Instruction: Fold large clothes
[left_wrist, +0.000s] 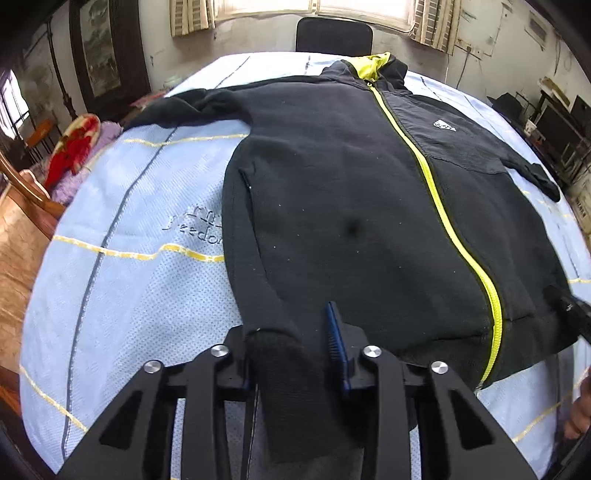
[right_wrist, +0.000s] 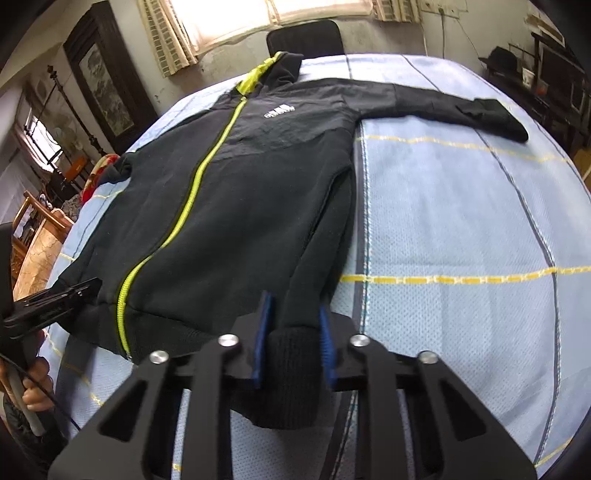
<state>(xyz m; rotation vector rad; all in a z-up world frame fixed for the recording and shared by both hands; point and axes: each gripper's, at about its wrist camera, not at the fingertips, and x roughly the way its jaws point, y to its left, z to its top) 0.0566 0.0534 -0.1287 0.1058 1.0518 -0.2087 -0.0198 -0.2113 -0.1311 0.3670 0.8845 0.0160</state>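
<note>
Hem corners decide the coming fold: the black fleece zip-up jacket with a lime-yellow zipper (left_wrist: 332, 192) lies flat, front up, on the pale blue quilted bed cover (left_wrist: 140, 206), its long axis running straight away from both grippers toward the hood. At the left hem corner the left gripper (left_wrist: 295, 350) has ribbed hem between its jaws, though only the right pad shows. At the right corner the right gripper (right_wrist: 295, 343) is clamped on the hem, pads pressing both sides. Both sleeves spread sideways, well apart
</note>
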